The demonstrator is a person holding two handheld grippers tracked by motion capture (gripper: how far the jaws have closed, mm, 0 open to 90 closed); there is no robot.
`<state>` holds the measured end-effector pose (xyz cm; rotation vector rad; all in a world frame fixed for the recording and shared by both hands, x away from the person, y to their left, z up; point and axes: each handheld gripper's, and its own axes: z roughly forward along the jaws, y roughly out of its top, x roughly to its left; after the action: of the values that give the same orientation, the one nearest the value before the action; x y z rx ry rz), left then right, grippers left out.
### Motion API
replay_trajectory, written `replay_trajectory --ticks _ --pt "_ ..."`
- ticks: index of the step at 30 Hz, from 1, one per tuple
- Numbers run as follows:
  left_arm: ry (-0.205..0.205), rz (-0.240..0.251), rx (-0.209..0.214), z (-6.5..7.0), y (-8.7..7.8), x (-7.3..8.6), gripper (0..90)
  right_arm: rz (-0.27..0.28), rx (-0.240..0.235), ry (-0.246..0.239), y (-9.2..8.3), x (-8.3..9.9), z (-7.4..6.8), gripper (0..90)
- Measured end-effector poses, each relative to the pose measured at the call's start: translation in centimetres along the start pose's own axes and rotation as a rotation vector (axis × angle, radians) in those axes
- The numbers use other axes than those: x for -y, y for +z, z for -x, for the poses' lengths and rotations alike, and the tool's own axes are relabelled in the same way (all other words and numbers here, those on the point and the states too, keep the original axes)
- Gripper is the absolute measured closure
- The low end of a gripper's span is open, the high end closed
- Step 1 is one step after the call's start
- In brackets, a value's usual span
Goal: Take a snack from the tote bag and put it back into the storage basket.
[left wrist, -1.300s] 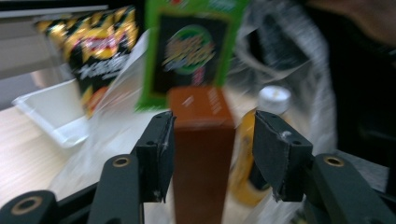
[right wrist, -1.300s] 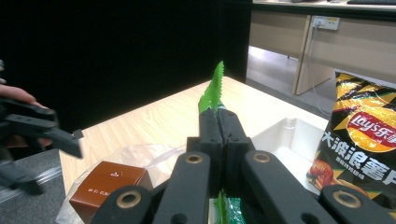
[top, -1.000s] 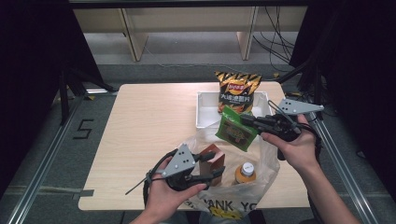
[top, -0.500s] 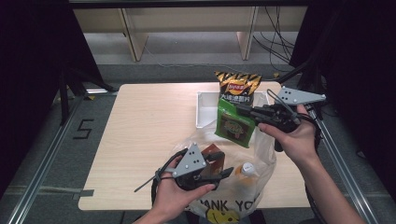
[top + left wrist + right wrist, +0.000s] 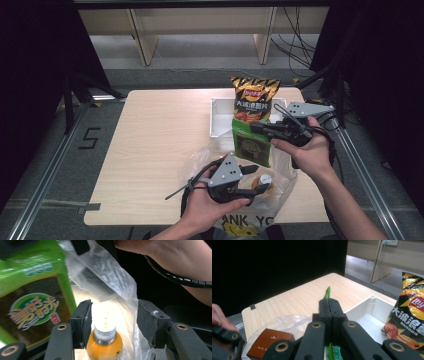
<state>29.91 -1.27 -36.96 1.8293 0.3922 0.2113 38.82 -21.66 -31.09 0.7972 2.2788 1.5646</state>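
My right gripper (image 5: 261, 128) is shut on the top edge of a green snack packet (image 5: 250, 145), which hangs over the table beside the clear plastic bag (image 5: 205, 160). In the right gripper view the packet's green edge (image 5: 328, 293) sticks out above the closed jaws of the right gripper (image 5: 329, 305). My left gripper (image 5: 252, 180) reaches into the bag's mouth, and its jaws have just been opening. An orange drink bottle (image 5: 105, 345) stands between the open pads (image 5: 83, 320) of the left gripper (image 5: 112, 317) without being pressed. Bag film (image 5: 117, 282) drapes past the right pad.
A yellow-and-black chips bag (image 5: 254, 97) leans in the white tray (image 5: 220, 120) at the back right. A brown box (image 5: 270, 341) lies inside the plastic bag. The bag's printed end (image 5: 240, 222) hangs over the table's near edge. The bare wood tabletop (image 5: 160, 135) spreads to the left.
My left gripper has slid to the right across the bag toward the bottle, and its jaws stand a little wider. The right hand with the green packet has hardly moved.
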Motion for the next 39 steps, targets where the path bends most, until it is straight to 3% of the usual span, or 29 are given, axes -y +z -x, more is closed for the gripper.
replay_trajectory --ticks 8,15,17,18,24,31,32,35,39 --pt "0.015 -0.022 0.015 0.4 1.6 -0.3 44.9 0.025 -0.007 0.020 0.0 0.0 -0.2 90.0" --pt "-0.014 -0.009 0.014 0.2 2.8 -0.8 45.6 0.030 0.008 -0.002 0.0 0.1 -0.1 90.0" --pt "-0.017 -0.009 0.017 0.2 3.0 -0.9 46.0 0.027 0.003 0.032 0.1 0.3 -0.3 90.0" --pt "-0.017 -0.004 0.018 0.2 3.1 -1.0 46.4 0.029 -0.003 0.003 0.2 0.3 -0.1 90.0" --pt "-0.028 -0.009 0.011 0.0 3.6 -0.8 50.8 0.034 -0.007 0.016 0.5 0.5 -0.3 90.0" --pt "-0.024 -0.016 0.007 0.0 4.0 -0.5 63.6 0.048 0.002 -0.006 0.6 0.4 -0.4 90.0" --pt "-0.025 -0.013 0.006 0.0 4.0 -0.5 66.9 0.043 -0.016 0.010 0.6 0.4 -0.5 90.0" --pt "-0.002 -0.014 0.009 0.1 4.3 -0.6 74.8 0.043 -0.008 0.011 0.6 0.4 -0.6 90.0" --pt "-0.014 -0.027 0.015 0.2 4.8 -0.6 85.4 0.047 0.002 0.015 0.3 0.5 -0.5 90.0"
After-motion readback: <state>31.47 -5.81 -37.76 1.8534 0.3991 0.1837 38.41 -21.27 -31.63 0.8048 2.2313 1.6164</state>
